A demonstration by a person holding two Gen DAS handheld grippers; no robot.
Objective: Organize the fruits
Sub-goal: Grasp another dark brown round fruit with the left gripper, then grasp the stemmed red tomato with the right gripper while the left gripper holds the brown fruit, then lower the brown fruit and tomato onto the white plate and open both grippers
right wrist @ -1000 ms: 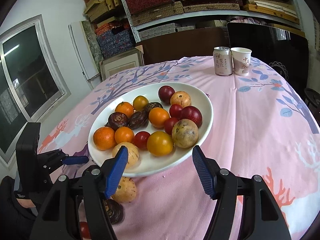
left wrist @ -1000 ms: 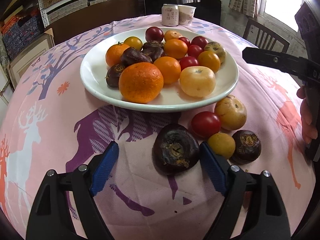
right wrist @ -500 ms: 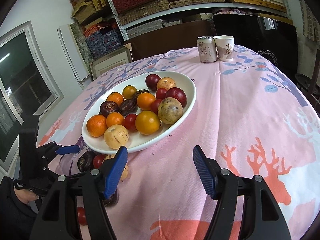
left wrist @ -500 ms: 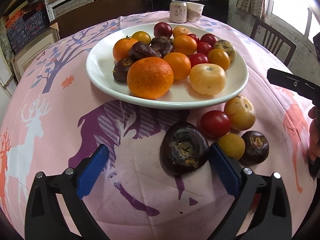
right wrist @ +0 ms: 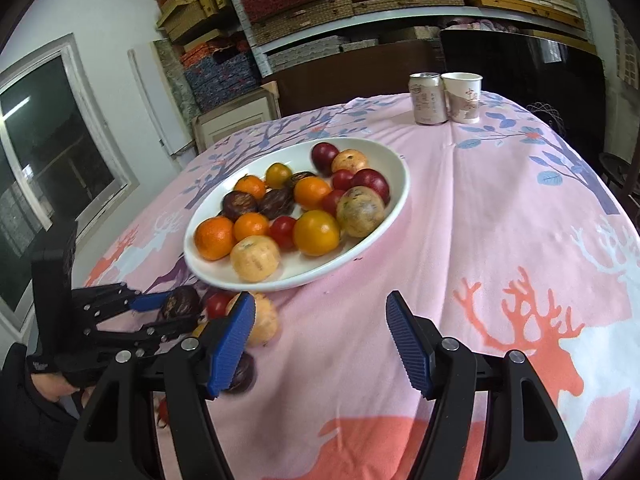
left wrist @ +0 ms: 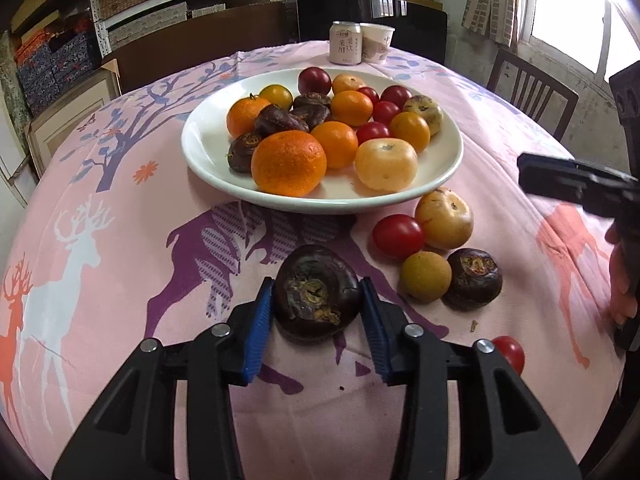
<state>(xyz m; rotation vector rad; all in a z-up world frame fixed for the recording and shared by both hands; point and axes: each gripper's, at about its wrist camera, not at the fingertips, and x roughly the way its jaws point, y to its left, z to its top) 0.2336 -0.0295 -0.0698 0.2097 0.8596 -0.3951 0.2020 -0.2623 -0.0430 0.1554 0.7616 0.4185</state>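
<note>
In the left wrist view the left gripper [left wrist: 318, 312] is seen closing its fingers [left wrist: 258, 320] onto the dark fruit [left wrist: 316, 296] on the bench [left wrist: 120, 248] (at 6 o'clock of the plate [left wrist: 208, 160]), while in the right wrist view the right gripper [right wrist: 320, 336] is held released over bare cloth.

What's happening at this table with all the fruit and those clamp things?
A person is sorting fruit with two hand-held grippers. The left gripper is closing its blue pads around a dark brown, wrinkled round fruit lying on the pink deer-print tablecloth, just before the white oval plate of fruit. The right gripper hangs open over bare cloth, holding nothing.
</note>
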